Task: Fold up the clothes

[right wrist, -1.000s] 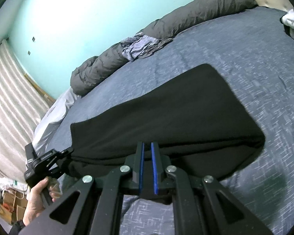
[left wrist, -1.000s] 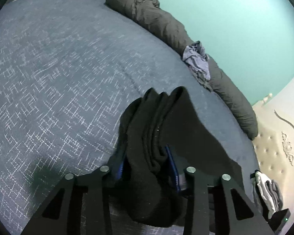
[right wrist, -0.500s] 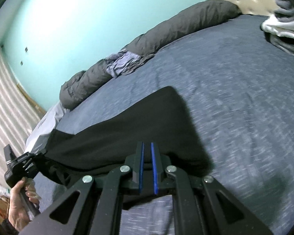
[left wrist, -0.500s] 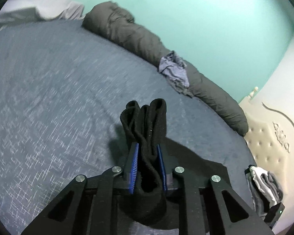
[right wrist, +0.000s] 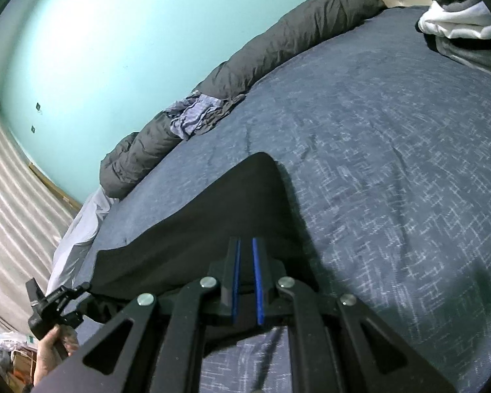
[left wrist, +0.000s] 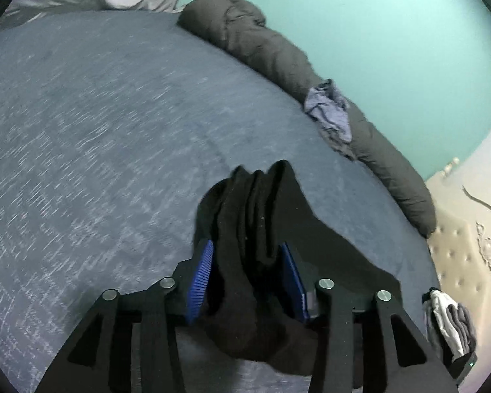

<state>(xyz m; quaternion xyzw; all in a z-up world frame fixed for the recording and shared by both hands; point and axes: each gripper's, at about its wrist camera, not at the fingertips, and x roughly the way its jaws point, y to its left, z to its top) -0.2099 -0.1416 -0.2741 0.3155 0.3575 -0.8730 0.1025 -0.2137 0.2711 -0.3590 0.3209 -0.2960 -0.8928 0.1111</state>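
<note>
**Q:** Left wrist view first: what do the fingers have?

**A:** The left gripper (left wrist: 247, 278) has its blue-padded fingers (left wrist: 199, 281) set a moderate way apart, and a thick bunch of black garment (left wrist: 258, 229) fills the gap between them. Folded ridges of the cloth stand up past the fingertips, and a loose lump hangs down over the black frame toward the camera.

**Q:** And the right one?

**A:** The right gripper (right wrist: 245, 281) has its two blue pads nearly together, only a narrow slot between them. The garment's (right wrist: 212, 222) edge lies at and under those tips. Whether cloth is actually pinched in the slot cannot be told.

**Q:** Where does the garment sit overall?

**A:** It stretches between the two grippers as one dark sheet with a pointed corner reaching out over the bed (right wrist: 392, 163), above the near part of the blue-grey patterned cover. In the right wrist view, the left gripper (right wrist: 54, 304) shows small at the lower left, held by the person's hand (right wrist: 49, 350).

**Q:** What lies farther out?

**A:** A long dark grey rolled duvet (left wrist: 271, 55) runs along the bed's far edge against a turquoise wall. A crumpled blue-grey cloth (left wrist: 330, 114) rests on it. Near the headboard corner sits a stack of folded white and grey clothes (right wrist: 458, 23).
</note>
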